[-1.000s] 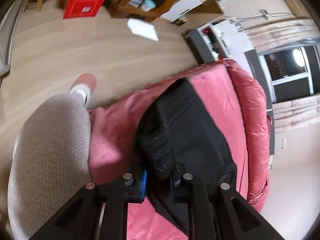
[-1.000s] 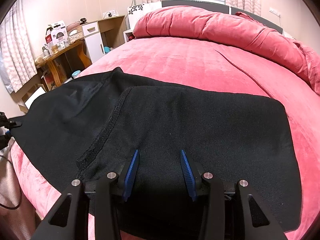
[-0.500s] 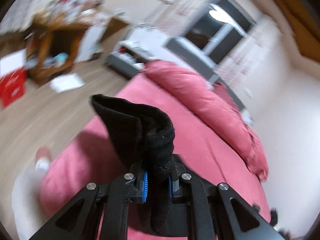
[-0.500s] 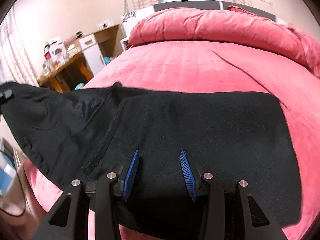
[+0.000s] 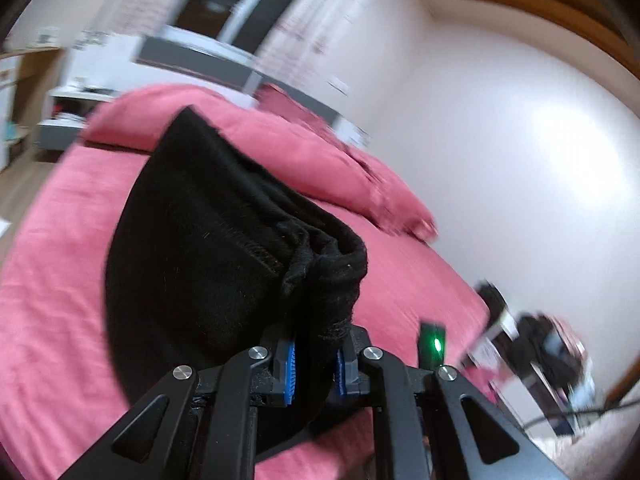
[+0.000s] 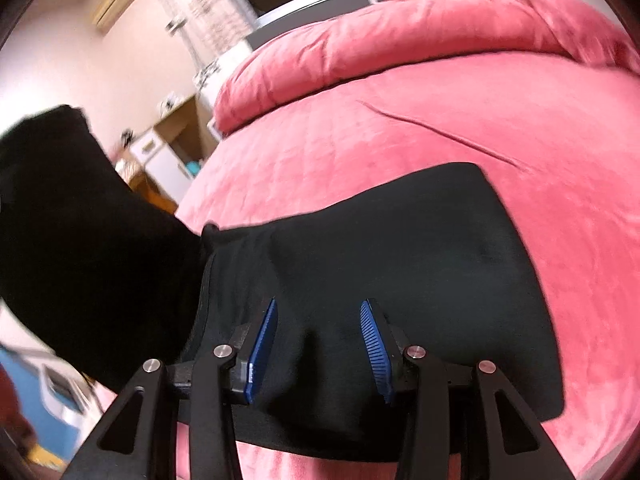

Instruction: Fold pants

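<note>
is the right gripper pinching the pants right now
No, the right gripper has its blue pads spread apart over the flat black pants, with no fabric pinched between them.

No readable text, labels or signs

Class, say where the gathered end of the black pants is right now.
In the left wrist view the gathered end sits centre frame, pinched in the left gripper and lifted above the red bed.
</note>
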A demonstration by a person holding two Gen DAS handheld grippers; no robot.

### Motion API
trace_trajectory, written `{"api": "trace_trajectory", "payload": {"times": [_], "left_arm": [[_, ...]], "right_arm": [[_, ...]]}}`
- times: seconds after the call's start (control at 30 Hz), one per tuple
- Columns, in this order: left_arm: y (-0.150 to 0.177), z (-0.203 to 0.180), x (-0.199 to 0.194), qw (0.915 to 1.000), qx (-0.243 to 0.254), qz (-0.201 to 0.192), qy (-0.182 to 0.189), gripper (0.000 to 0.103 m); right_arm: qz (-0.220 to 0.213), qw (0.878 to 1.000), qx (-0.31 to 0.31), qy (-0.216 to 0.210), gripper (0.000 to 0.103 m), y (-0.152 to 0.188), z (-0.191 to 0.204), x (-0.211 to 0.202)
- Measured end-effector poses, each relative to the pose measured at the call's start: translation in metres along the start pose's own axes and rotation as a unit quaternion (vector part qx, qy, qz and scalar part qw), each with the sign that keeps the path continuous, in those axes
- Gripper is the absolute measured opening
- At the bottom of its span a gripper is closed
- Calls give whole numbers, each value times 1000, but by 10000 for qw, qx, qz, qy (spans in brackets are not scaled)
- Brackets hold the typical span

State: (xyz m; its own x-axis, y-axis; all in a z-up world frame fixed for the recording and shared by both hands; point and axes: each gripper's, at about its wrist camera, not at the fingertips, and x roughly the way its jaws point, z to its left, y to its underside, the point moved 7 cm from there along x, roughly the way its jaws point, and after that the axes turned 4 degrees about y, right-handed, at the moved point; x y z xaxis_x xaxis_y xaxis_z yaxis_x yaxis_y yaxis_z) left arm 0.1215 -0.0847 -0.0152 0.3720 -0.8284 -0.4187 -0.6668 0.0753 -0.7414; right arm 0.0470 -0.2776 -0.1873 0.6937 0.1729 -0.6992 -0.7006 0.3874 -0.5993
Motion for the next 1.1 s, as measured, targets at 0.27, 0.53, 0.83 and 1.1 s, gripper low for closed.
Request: {"api": "trace_trajectory", "payload": {"times": [0.27,0.53,0.83,1.1], "left_arm": [[42,-17,93,9920,327,1197,250,14],[106,-18,156,9719,702,2246,86,30],[97,-24,113,9798,641,1826,502,40],[54,37,59,9928,228,668,-972,40]], "right_arm": [[-260,9964,801,81,45,-14,-49,-30],[-284,9937,1085,74,47,-12,-63,-39],[-67,9950,992,-121,57,-8,-52,-26],[315,9965,745,-197,65,-3,-43,-8]]}}
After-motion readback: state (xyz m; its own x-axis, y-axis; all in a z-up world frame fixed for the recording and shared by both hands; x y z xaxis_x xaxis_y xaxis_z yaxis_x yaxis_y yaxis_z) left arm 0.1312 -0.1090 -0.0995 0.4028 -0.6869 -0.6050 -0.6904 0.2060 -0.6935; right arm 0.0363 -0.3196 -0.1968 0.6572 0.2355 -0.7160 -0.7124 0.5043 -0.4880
